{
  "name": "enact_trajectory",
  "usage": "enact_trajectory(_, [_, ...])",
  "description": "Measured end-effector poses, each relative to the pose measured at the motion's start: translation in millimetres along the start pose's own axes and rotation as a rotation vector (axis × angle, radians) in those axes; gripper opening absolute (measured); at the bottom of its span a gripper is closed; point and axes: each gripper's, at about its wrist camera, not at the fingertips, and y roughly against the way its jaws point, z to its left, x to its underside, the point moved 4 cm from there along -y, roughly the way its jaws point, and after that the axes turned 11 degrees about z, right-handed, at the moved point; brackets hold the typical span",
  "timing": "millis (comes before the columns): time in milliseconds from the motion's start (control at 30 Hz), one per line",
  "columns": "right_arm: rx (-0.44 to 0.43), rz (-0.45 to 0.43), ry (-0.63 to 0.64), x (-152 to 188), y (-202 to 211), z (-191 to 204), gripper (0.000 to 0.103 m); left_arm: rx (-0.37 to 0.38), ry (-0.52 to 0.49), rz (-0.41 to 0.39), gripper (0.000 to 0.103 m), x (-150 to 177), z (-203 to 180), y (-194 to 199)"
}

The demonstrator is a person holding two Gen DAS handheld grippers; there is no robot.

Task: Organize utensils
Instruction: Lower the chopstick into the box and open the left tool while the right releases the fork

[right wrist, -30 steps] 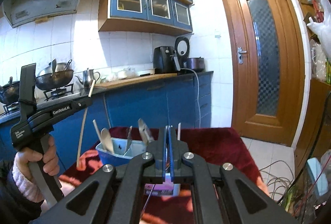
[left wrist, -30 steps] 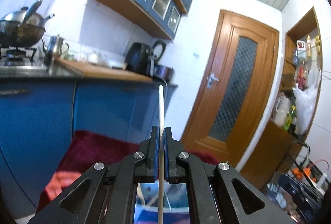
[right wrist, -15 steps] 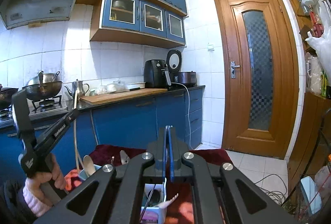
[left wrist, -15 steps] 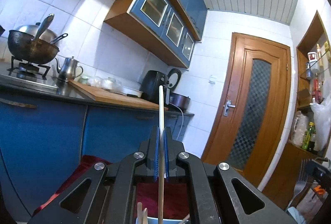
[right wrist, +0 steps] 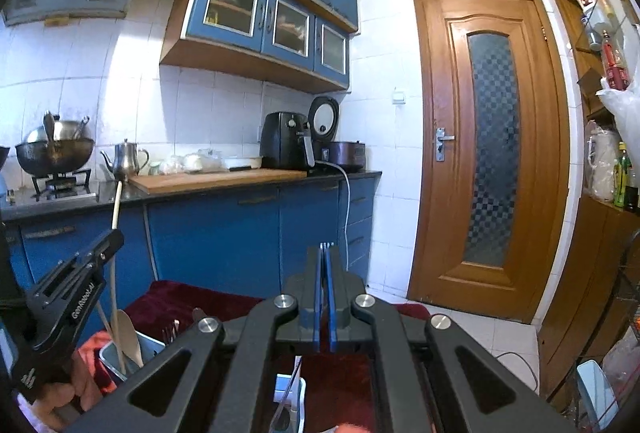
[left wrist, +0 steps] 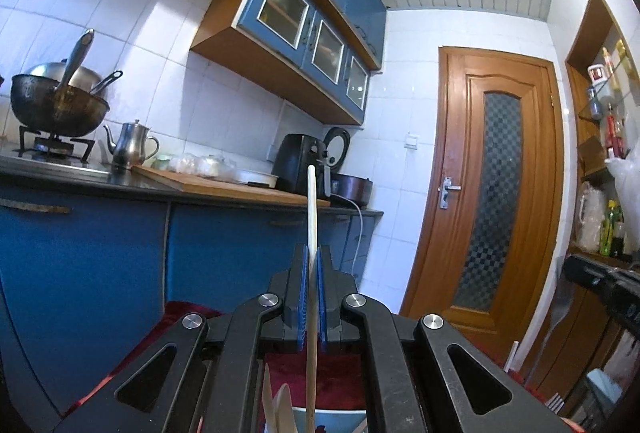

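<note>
My left gripper (left wrist: 312,257) is shut on a pale wooden chopstick (left wrist: 311,217) that stands upright between the blue pads. In the right wrist view the left gripper (right wrist: 114,237) holds that chopstick (right wrist: 116,201) over a grey-blue utensil bin (right wrist: 120,357) holding a wooden spoon (right wrist: 128,333) and dark forks. My right gripper (right wrist: 324,253) is shut on a thin metal fork whose tines (right wrist: 327,244) just show above the pads. A white holder (right wrist: 290,389) sits below it on the dark red cloth (right wrist: 192,301).
Blue cabinets and a dark counter (right wrist: 240,185) with a cutting board, kettle, wok and air fryer stand behind. A wooden door (right wrist: 492,153) is on the right, and shelves (right wrist: 608,73) with bottles are at the far right.
Both grippers have tilted upward, so the bin and table sank low in view. The left gripper with the chopstick has come lower over the bin. Both stay shut.
</note>
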Motion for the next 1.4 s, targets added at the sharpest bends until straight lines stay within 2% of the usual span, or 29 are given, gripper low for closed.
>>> enact_trajectory(300, [-0.071, 0.093, 0.025, 21, -18, 14, 0.004, 0.013, -0.020, 0.053, 0.004, 11, -2, 2])
enact_trajectory(367, [-0.094, 0.097, 0.004, 22, -17, 12, 0.007, 0.017, -0.032, 0.057, 0.004, 12, -4, 5])
enact_trajectory(433, [-0.115, 0.094, -0.019, 22, -13, 10, 0.020, 0.021, -0.039, 0.062, 0.004, 12, -4, 9])
enact_trajectory(533, [-0.144, 0.073, -0.055, 19, -3, 5, 0.025, 0.035, -0.040, 0.085, 0.005, 14, -2, 13])
enact_trajectory(733, [-0.160, 0.057, -0.082, 17, 16, 2, 0.028, 0.055, -0.051, 0.133, 0.017, 19, -4, 21])
enact_trajectory(800, [-0.163, 0.052, -0.085, 17, 21, 1, 0.028, 0.062, -0.051, 0.142, 0.031, 20, -5, 24])
enact_trajectory(833, [-0.163, 0.049, -0.086, 17, 24, 1, 0.028, 0.066, -0.052, 0.143, 0.033, 19, -5, 27])
enact_trajectory(1067, [-0.175, 0.043, -0.108, 19, 40, -2, 0.031, 0.062, -0.063, 0.161, 0.035, 17, -2, 34])
enact_trajectory(1367, [-0.193, 0.064, -0.124, 39, 48, -2, 0.031, 0.069, -0.042, 0.171, 0.034, 2, 7, 32])
enact_trajectory(1400, [-0.195, 0.067, -0.126, 41, 48, -2, 0.031, 0.077, -0.042, 0.174, 0.027, 1, 7, 31])
